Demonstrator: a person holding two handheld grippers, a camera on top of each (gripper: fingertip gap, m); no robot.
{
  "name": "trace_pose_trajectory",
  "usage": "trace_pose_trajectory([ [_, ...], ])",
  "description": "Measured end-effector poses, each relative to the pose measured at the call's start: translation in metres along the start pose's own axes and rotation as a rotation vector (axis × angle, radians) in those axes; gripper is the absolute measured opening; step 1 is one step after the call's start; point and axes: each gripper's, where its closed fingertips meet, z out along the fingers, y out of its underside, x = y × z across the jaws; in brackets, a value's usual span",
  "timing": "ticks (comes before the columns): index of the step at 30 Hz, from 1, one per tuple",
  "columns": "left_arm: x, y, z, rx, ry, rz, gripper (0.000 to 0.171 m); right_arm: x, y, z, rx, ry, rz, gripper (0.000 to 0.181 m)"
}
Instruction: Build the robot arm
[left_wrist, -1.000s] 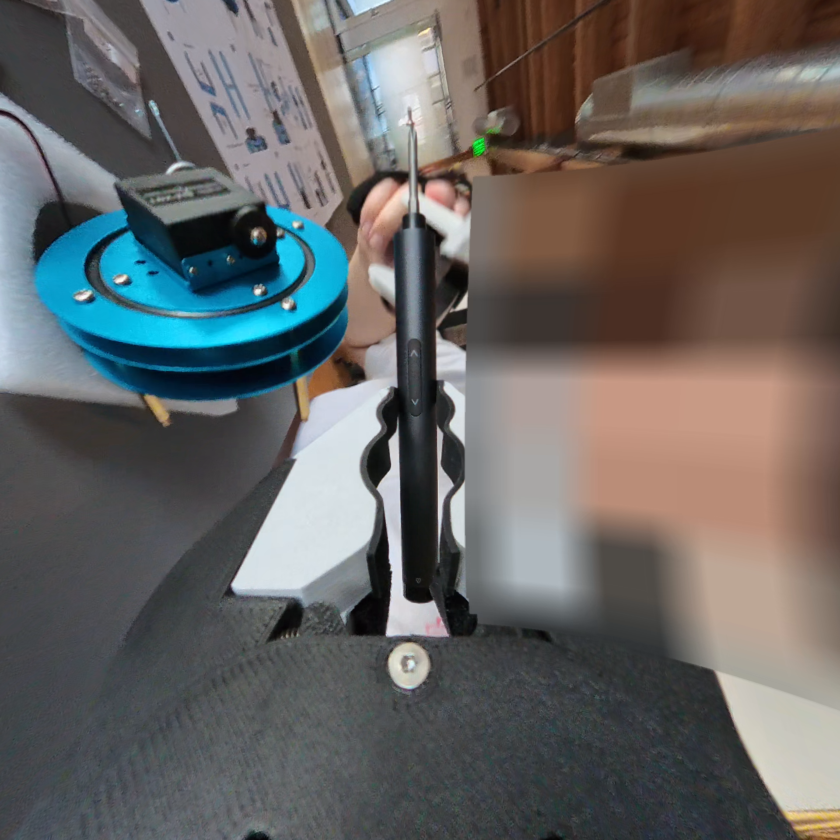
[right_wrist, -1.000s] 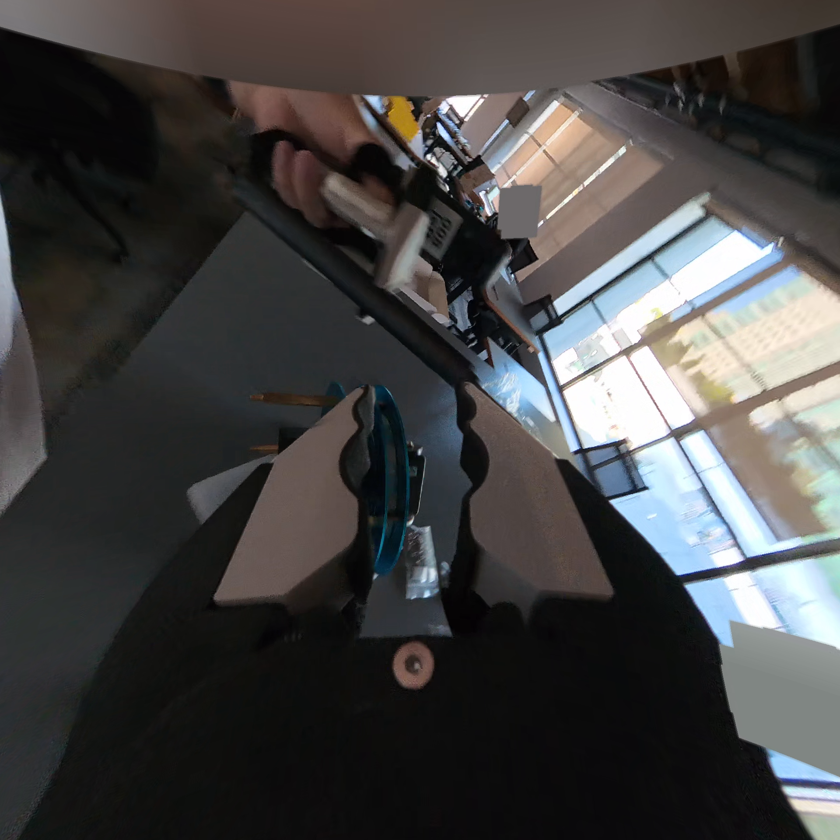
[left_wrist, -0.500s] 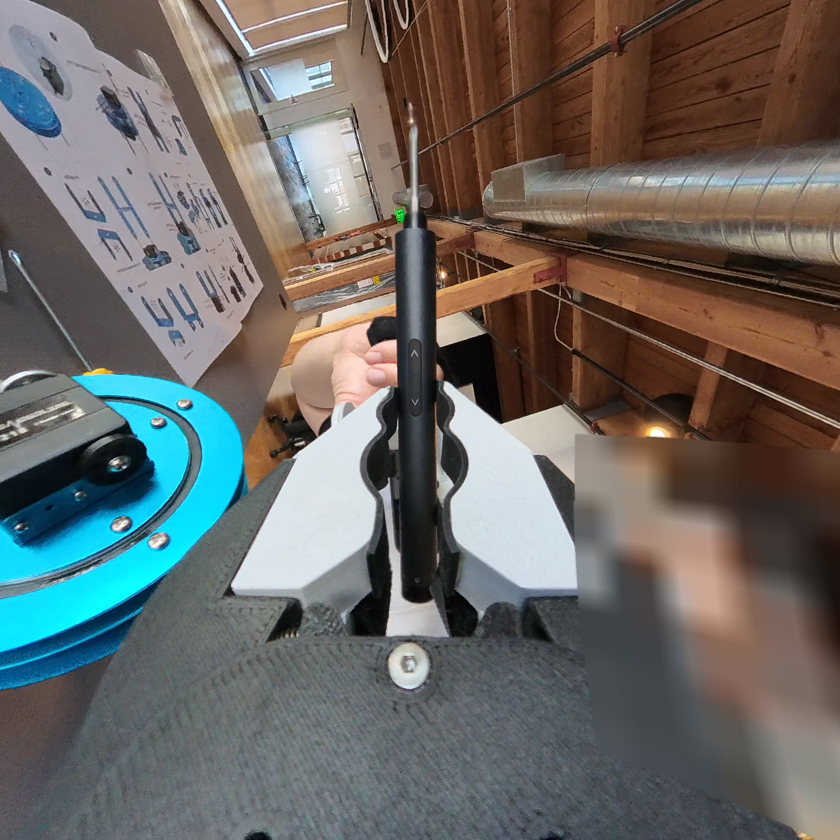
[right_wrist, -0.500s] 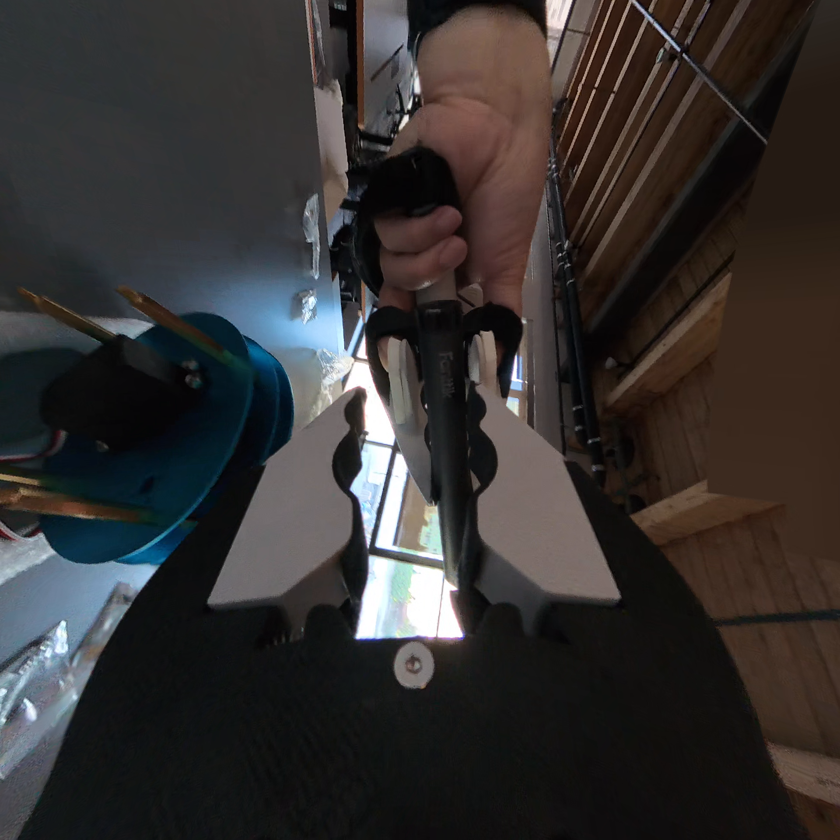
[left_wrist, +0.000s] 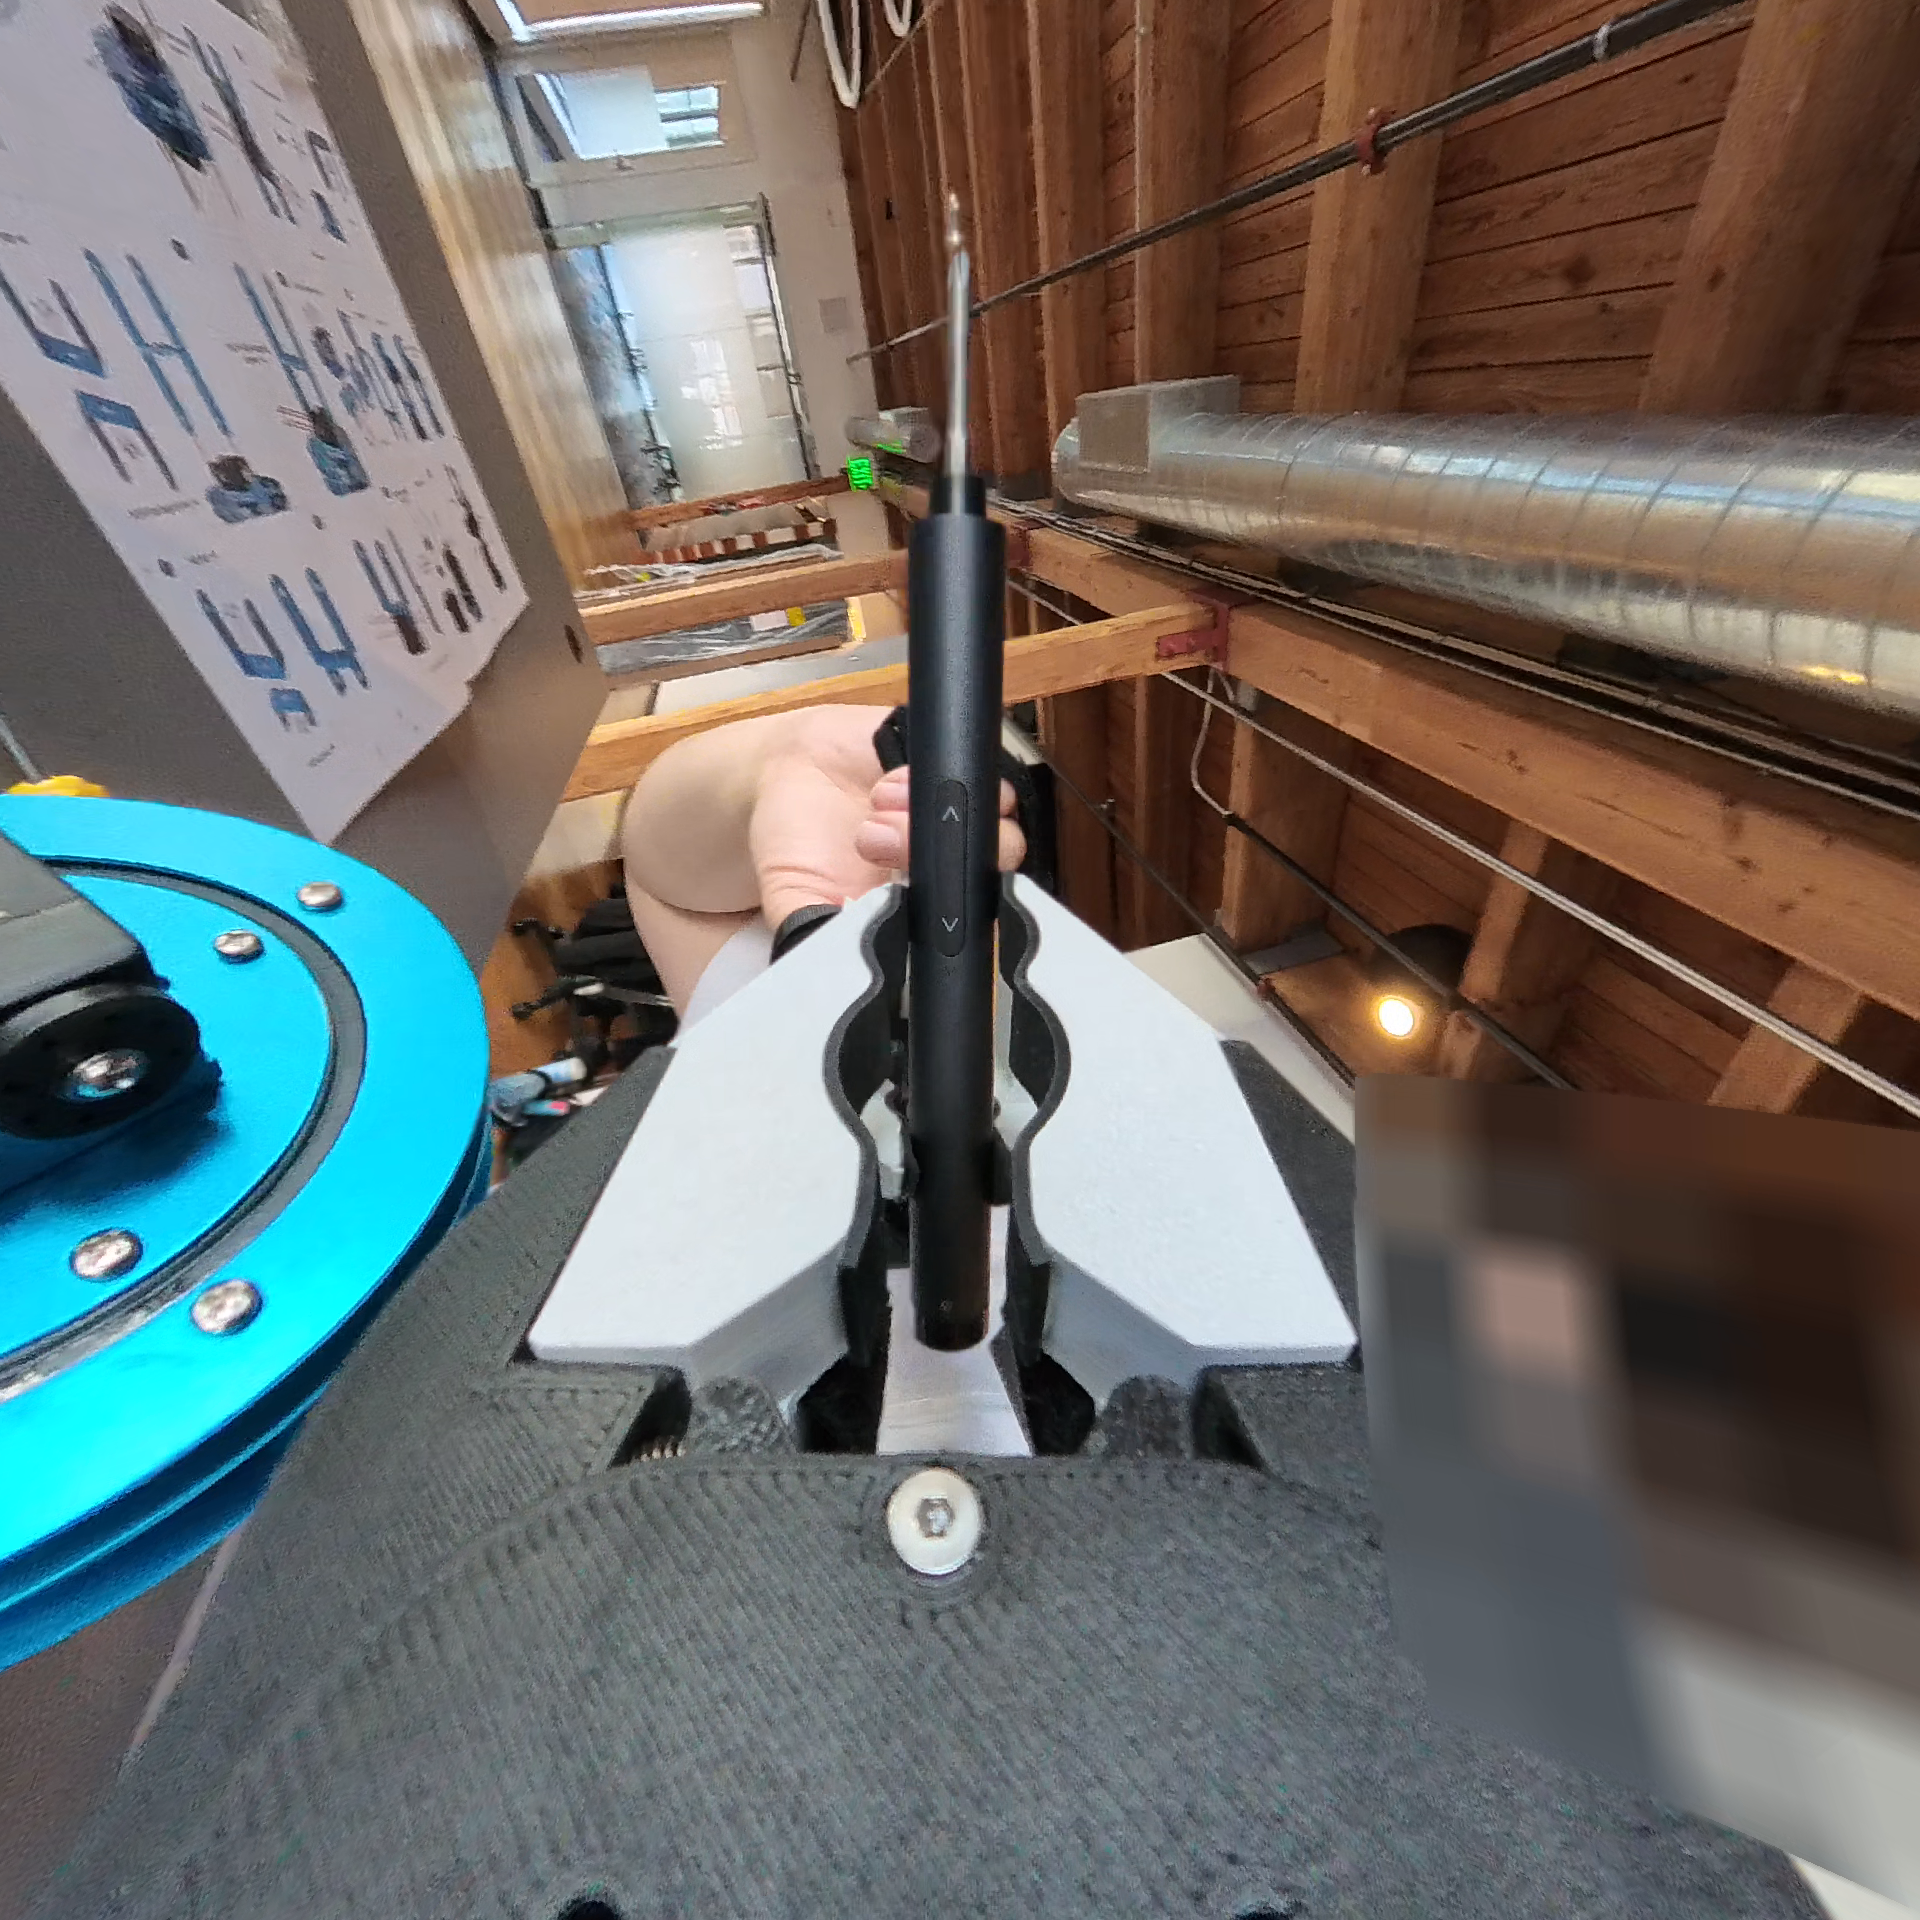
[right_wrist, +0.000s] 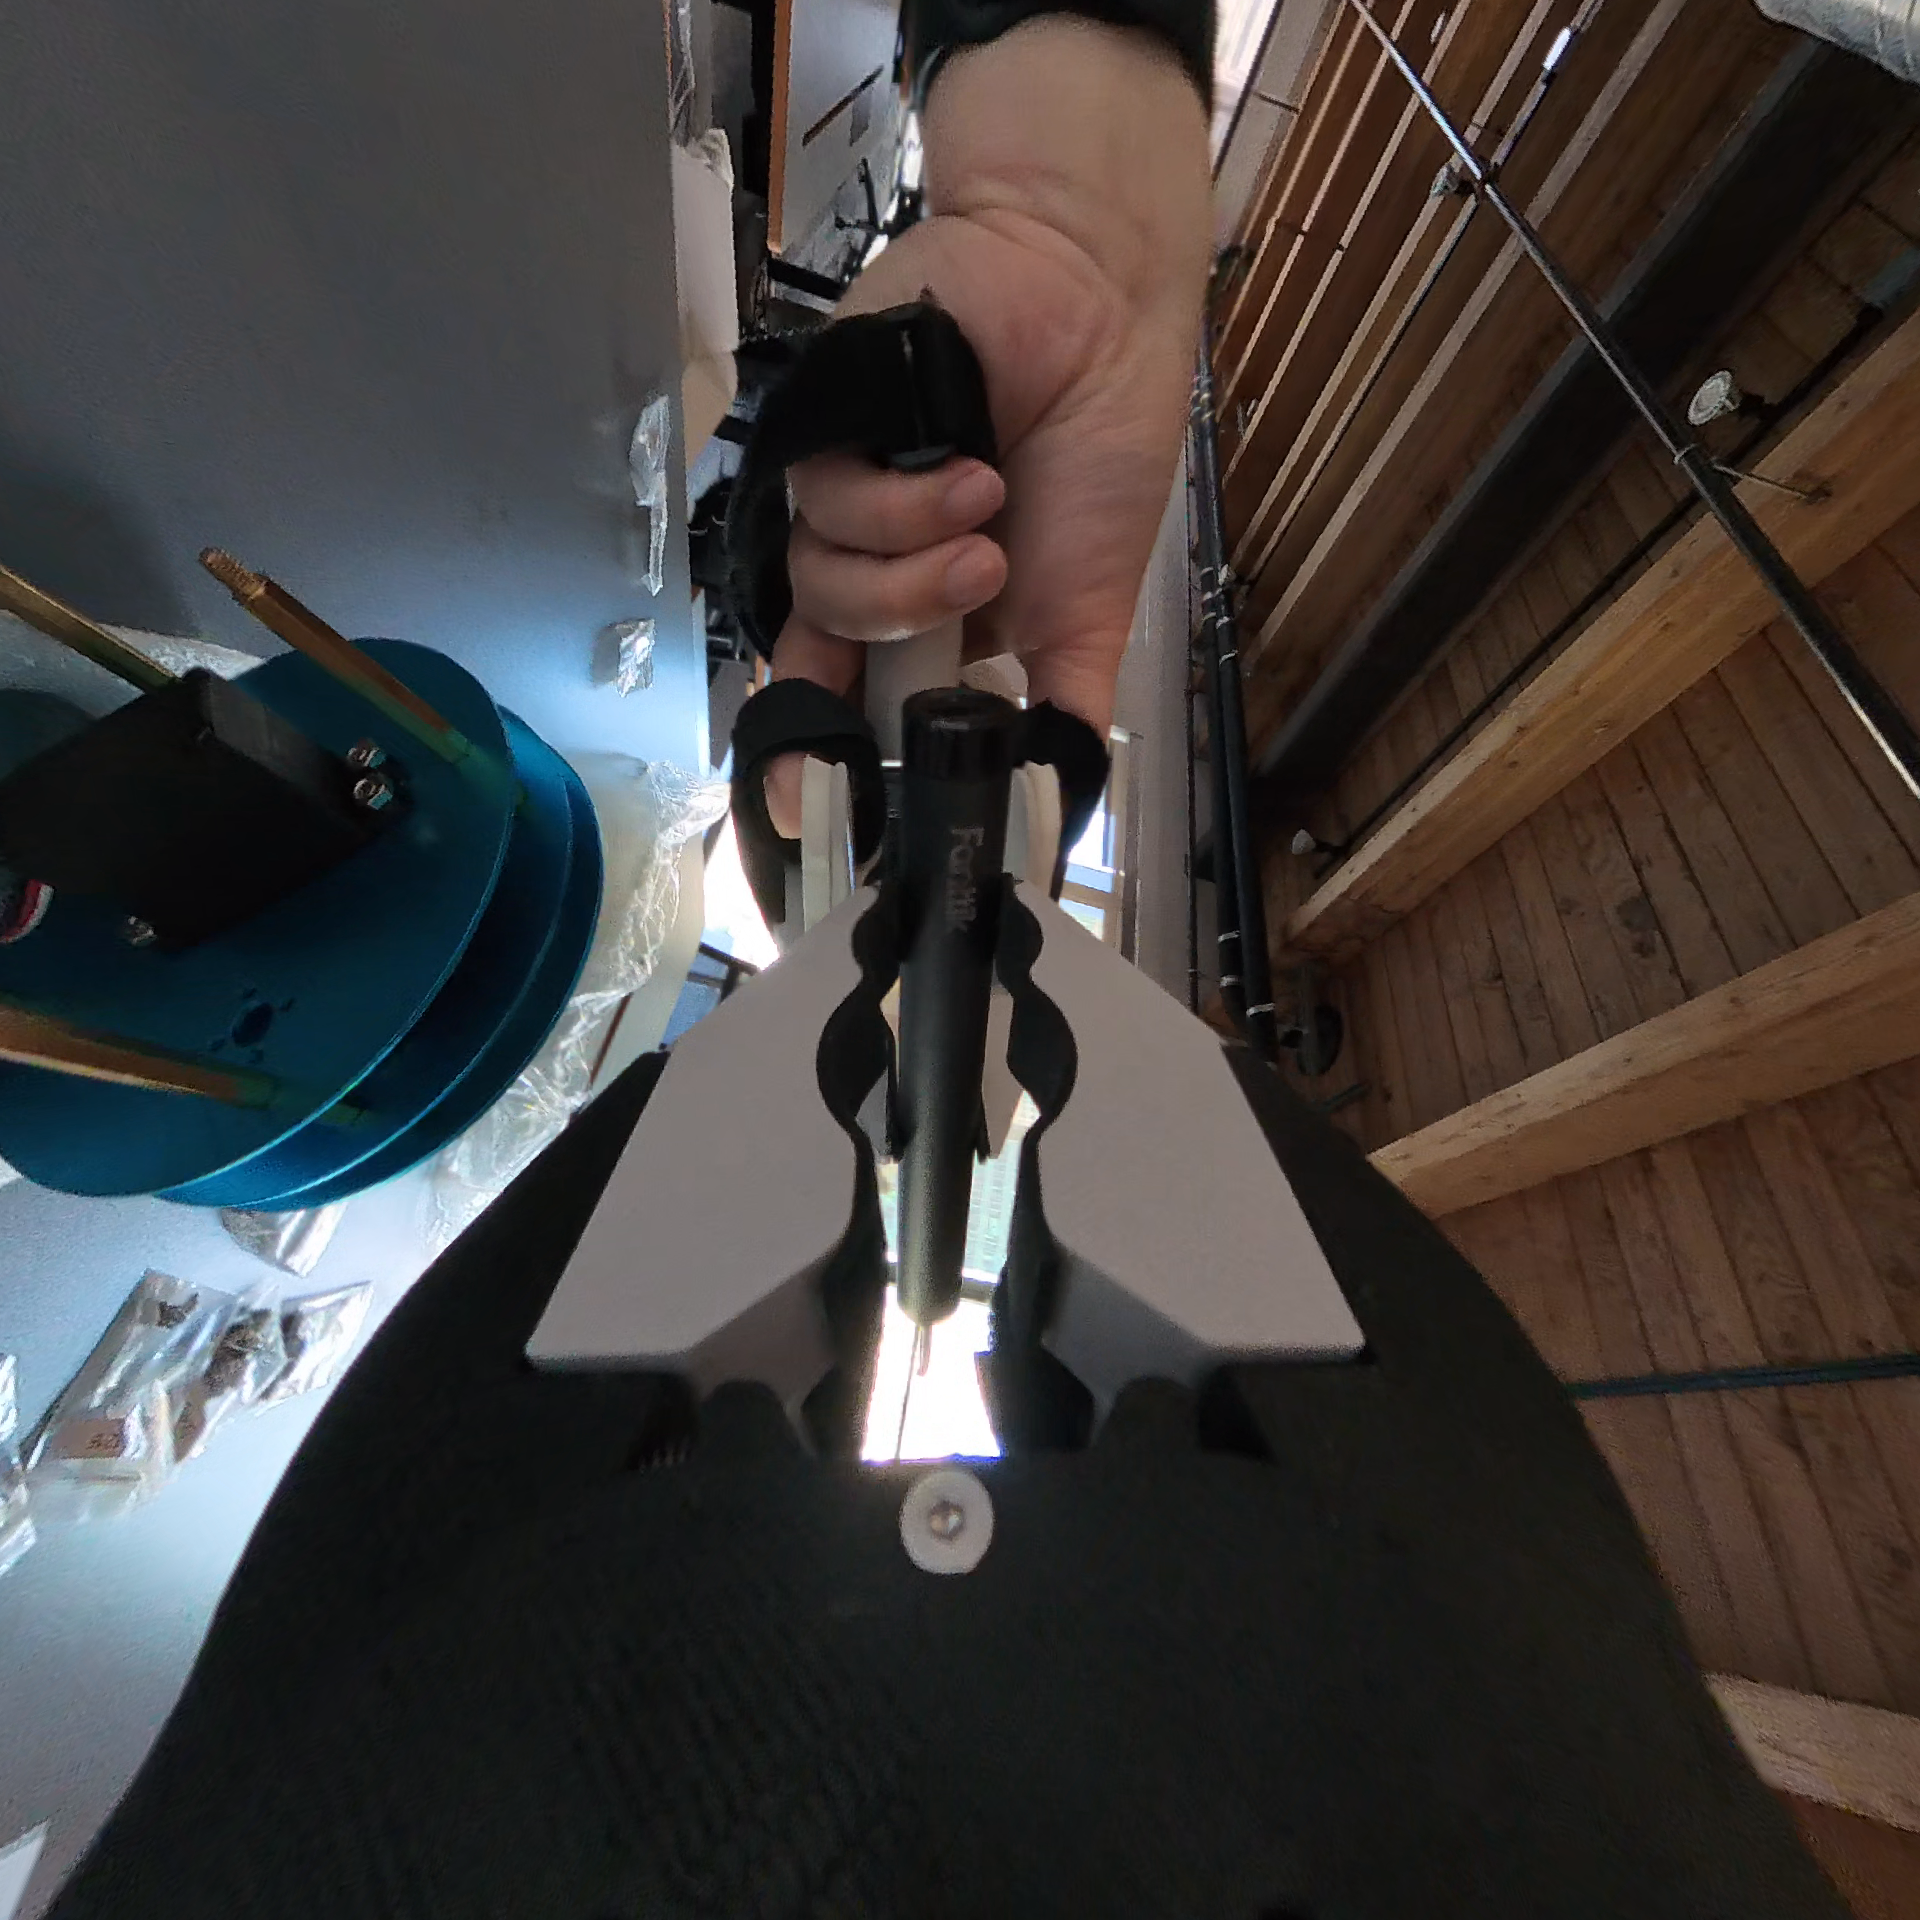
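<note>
A slim black electric screwdriver (left_wrist: 956, 644) stands between the fingers of my left gripper (left_wrist: 949, 904), which is shut on its body, with the thin metal bit pointing away from the camera. My right gripper (right_wrist: 943, 904) faces the left one head on. It is shut on the same screwdriver (right_wrist: 940, 1091), whose bit points toward its camera. A hand (right_wrist: 1039, 436) holds the left gripper just beyond. A blue double-disc wheel with a black motor block (left_wrist: 208, 1143) is close on the left; it also shows in the right wrist view (right_wrist: 312, 935) with brass posts sticking out.
Both views are tilted, so the grey table (right_wrist: 364, 312) stands like a wall on the left. Several small plastic bags of parts (right_wrist: 156, 1351) lie on it. A white sheet with blue drawings (left_wrist: 260, 364) lies there too. Wooden beams and a metal duct (left_wrist: 1507, 520) are overhead. The grippers' ends are close to 6 cm from one another.
My right gripper has swung round to face the left one, moved onto the screwdriver and closed on it. The left gripper has kept its hold and tilted upward; the blue wheel has slid down-left in its view.
</note>
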Motion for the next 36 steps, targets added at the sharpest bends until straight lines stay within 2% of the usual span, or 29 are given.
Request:
trace_pose_trajectory([
  [7,0.005,-0.013,0.004,0.028,0.036,0.020,0.015,0.009,0.013,-0.006,0.025,-0.037,0.081,0.016],
  [12,-0.005,-0.022,-0.001,0.050,0.011,0.007,0.030,0.007,0.025,-0.013,0.022,-0.057,0.159,0.016],
  [15,-0.005,-0.029,-0.015,0.048,0.031,0.021,0.037,0.008,0.037,-0.017,0.018,-0.065,0.259,0.016],
  [23,0.010,-0.069,-0.093,0.216,-0.028,0.384,0.036,0.033,0.082,-0.027,0.020,-0.076,0.646,0.015],
  [27,-0.006,-0.086,-0.124,0.283,-0.155,0.574,0.038,0.048,0.103,-0.029,0.045,-0.081,0.852,0.015],
  [31,-0.025,-0.086,-0.126,0.244,-0.161,0.619,0.040,0.068,0.119,-0.033,0.083,-0.044,1.049,0.015],
  [36,-0.051,-0.088,-0.114,0.079,-0.229,0.647,0.040,0.082,0.125,-0.031,0.110,-0.018,1.269,0.016],
])
